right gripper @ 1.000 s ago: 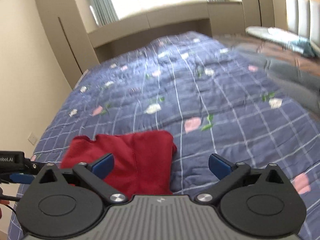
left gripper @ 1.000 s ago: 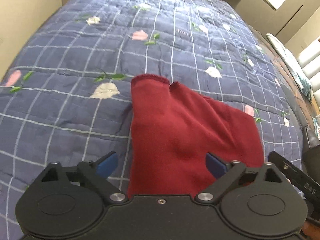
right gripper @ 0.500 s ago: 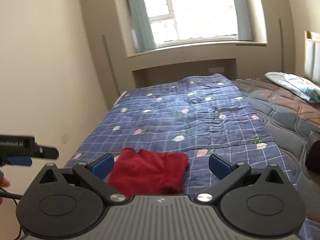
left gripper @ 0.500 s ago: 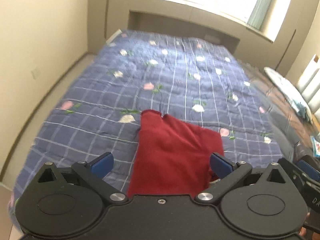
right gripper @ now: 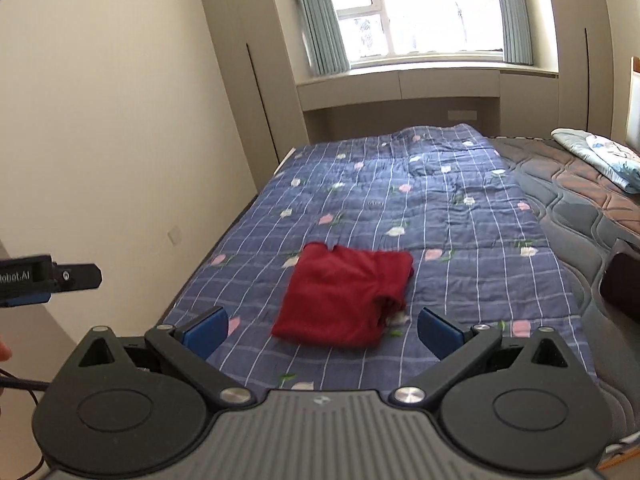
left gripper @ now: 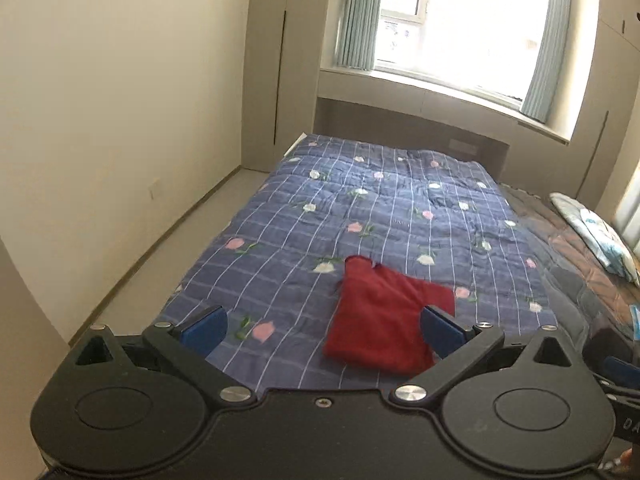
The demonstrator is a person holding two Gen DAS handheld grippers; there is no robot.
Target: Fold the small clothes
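A folded dark red garment (left gripper: pixel 384 320) lies flat on the blue checked floral quilt (left gripper: pixel 360 216), near the bed's front edge. It also shows in the right wrist view (right gripper: pixel 344 296). My left gripper (left gripper: pixel 322 330) is open and empty, held well back above the bed's near edge. My right gripper (right gripper: pixel 320 330) is open and empty too, also raised and back from the garment. The left gripper's body (right gripper: pixel 44 278) shows at the left edge of the right wrist view.
The quilt (right gripper: pixel 420 200) covers the bed's left half; a brown-grey mattress (right gripper: pixel 580 192) with a folded pale cloth (right gripper: pixel 596 152) lies to the right. A cream wall (left gripper: pixel 120 120) and floor strip are left. A window (right gripper: pixel 420 8) is at the far end.
Both grippers have pulled back and up from the red garment, which now looks small and far. The garment lies still, folded. Both stay open.
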